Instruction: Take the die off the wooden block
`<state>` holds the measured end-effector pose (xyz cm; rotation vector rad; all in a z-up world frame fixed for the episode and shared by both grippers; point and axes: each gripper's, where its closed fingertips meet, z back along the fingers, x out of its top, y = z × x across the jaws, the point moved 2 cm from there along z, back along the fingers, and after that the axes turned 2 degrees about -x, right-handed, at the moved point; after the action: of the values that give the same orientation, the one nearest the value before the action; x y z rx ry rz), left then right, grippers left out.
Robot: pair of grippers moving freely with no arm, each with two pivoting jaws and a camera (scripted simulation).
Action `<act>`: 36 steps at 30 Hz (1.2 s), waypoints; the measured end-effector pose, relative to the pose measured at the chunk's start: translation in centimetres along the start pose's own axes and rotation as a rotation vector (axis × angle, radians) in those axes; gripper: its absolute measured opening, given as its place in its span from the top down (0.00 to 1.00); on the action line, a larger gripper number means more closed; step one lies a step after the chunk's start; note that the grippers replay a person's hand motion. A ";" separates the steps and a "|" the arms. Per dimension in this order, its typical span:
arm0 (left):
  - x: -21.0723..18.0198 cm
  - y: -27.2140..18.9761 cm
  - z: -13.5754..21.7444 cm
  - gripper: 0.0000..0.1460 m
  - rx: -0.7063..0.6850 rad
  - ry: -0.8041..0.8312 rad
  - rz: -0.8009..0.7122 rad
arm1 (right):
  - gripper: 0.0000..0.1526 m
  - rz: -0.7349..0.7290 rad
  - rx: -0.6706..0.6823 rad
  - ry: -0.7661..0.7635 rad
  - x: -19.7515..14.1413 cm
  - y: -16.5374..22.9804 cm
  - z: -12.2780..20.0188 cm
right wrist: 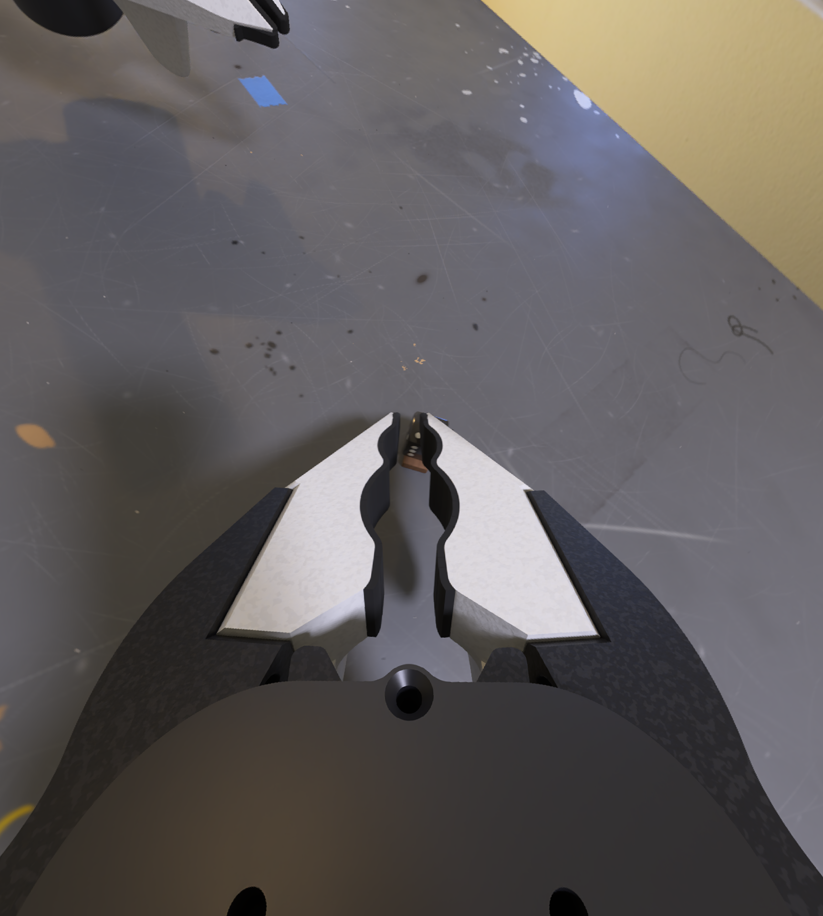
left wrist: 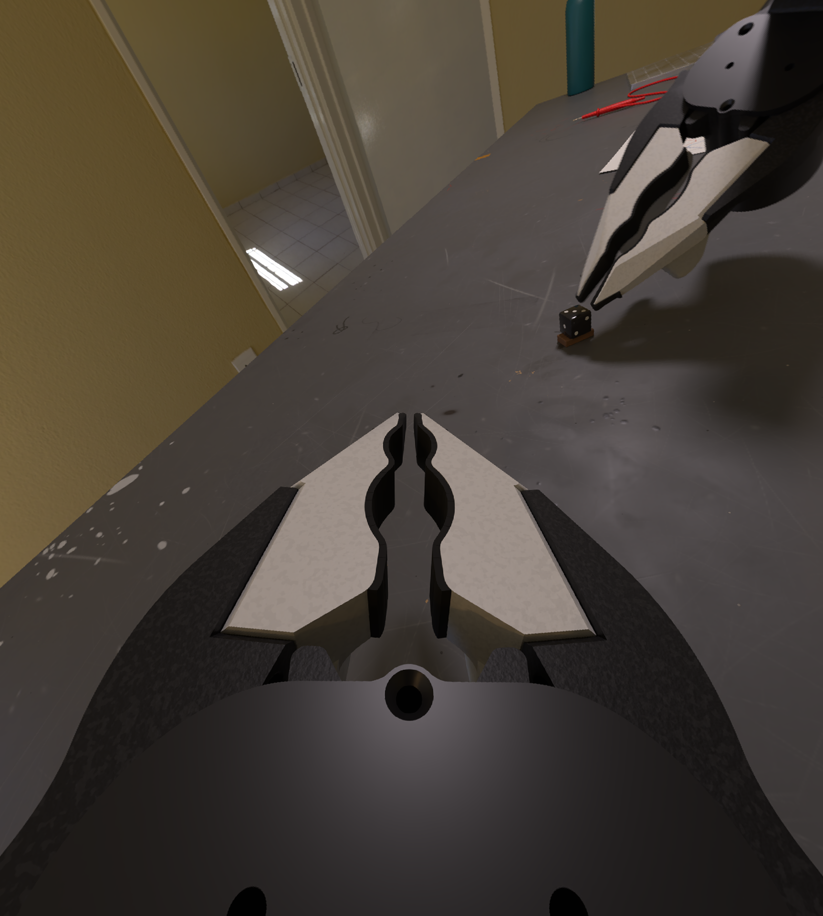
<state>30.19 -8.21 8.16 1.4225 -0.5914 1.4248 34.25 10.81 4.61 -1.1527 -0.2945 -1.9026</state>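
A small black die (left wrist: 574, 319) with white pips sits on a thin brown wooden block (left wrist: 576, 340) on the dark grey table (left wrist: 449, 347). My right gripper (left wrist: 589, 301) hovers just above the die's far top edge, its tips not touching it, jaws nearly together and empty. In the right wrist view the die (right wrist: 413, 441) and block (right wrist: 414, 463) show through the narrow slit behind my right gripper's (right wrist: 407, 416) tips, partly hidden by the right finger. My left gripper (left wrist: 409, 416) is shut and empty, well short of the die and to its left.
The table's edge runs diagonally along a yellow wall (left wrist: 77, 248). A red cable (left wrist: 642, 96), a teal bottle (left wrist: 580, 44) and white paper (left wrist: 620, 158) lie at the far end. A blue tape patch (right wrist: 261, 91) lies near the left gripper (right wrist: 270, 25).
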 end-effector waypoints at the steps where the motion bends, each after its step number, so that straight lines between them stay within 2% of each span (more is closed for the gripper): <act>1: 0.0 0.0 0.0 0.98 -0.001 0.001 -0.001 | 0.92 0.016 0.011 -0.007 0.0 -0.3 0.0; 3: 0.0 0.0 0.0 0.98 -0.003 0.002 -0.002 | 0.88 -0.010 0.023 0.058 -0.4 -1.1 -0.2; 7: 0.0 0.0 0.0 0.98 -0.001 0.002 -0.001 | 0.82 -0.256 0.059 0.218 -0.2 -1.3 -0.5; 10: 0.0 0.0 0.0 0.98 -0.001 0.003 0.001 | 0.82 -0.383 0.082 0.193 0.5 -0.9 -0.6; 14: 0.0 -0.1 0.0 0.98 -0.004 0.005 0.002 | 0.79 -0.324 -0.002 0.293 -0.3 -0.9 -0.9; 18: 0.0 -0.1 0.0 0.98 -0.004 0.004 0.003 | 0.79 -0.323 0.001 0.343 -1.2 -0.6 -1.6; 21: 0.0 -0.1 0.0 0.98 -0.005 0.005 0.003 | 0.89 -0.298 -0.001 0.352 -1.3 -0.6 -1.7; 23: -0.1 -0.1 0.0 0.98 -0.005 0.007 0.002 | 0.89 -0.276 0.003 0.350 -1.1 -0.6 -1.8; 26: -0.1 -0.1 -0.1 0.98 -0.006 0.009 0.002 | 0.89 -0.225 -0.012 0.288 0.0 -0.7 -1.8; 29: -0.1 -0.1 -0.1 0.98 -0.005 0.010 0.002 | 0.89 -0.165 -0.022 0.157 2.0 -0.8 -2.0; 36: -0.1 -0.1 -0.1 0.98 -0.002 0.011 -0.005 | 0.89 -0.056 -0.041 -0.349 8.6 -1.2 -3.5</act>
<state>30.24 -8.10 8.02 1.4125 -0.5822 1.4272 29.54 4.69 9.93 -1.5193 -0.4836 -1.7554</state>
